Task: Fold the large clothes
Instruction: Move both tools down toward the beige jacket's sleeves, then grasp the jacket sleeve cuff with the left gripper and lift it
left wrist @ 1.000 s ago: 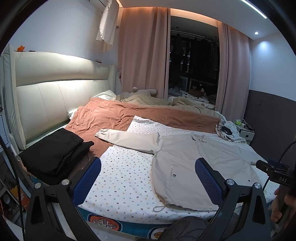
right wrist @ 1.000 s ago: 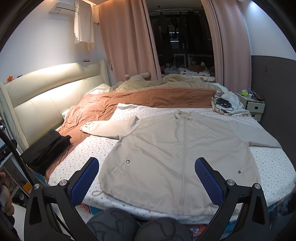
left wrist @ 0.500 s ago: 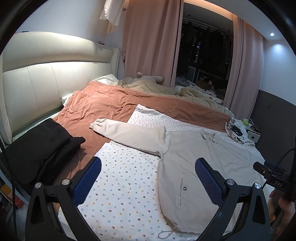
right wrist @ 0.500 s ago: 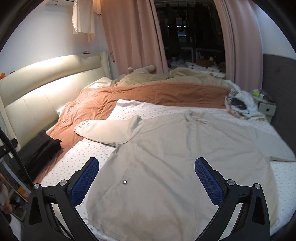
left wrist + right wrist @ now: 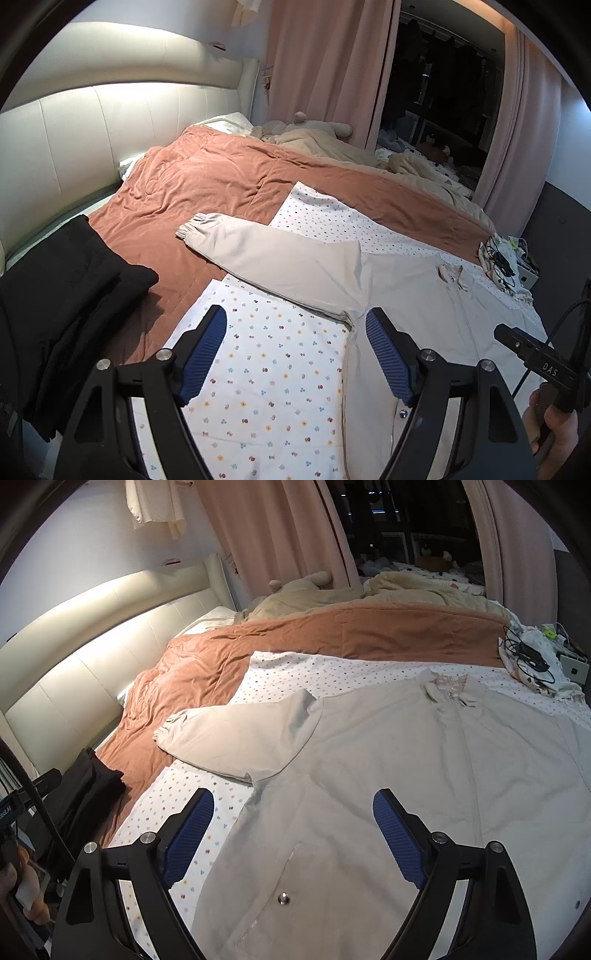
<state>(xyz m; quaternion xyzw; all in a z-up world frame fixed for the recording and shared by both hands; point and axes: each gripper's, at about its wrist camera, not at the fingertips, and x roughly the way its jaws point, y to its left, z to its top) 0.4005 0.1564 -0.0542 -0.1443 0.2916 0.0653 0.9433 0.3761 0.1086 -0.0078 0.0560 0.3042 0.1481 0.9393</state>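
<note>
Both your grippers, left gripper [image 5: 295, 341] and right gripper [image 5: 293, 821], are open and narrowing on nothing, so you'll probably pinch the dotted sheet [image 5: 273, 354] along with the beige jacket [image 5: 388, 775].

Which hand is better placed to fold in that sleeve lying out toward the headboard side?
Left, probably. The left tongs sit open just short of the sleeve, near its armpit. The right tongs are open over the jacket body, farther from the sleeve.
</note>
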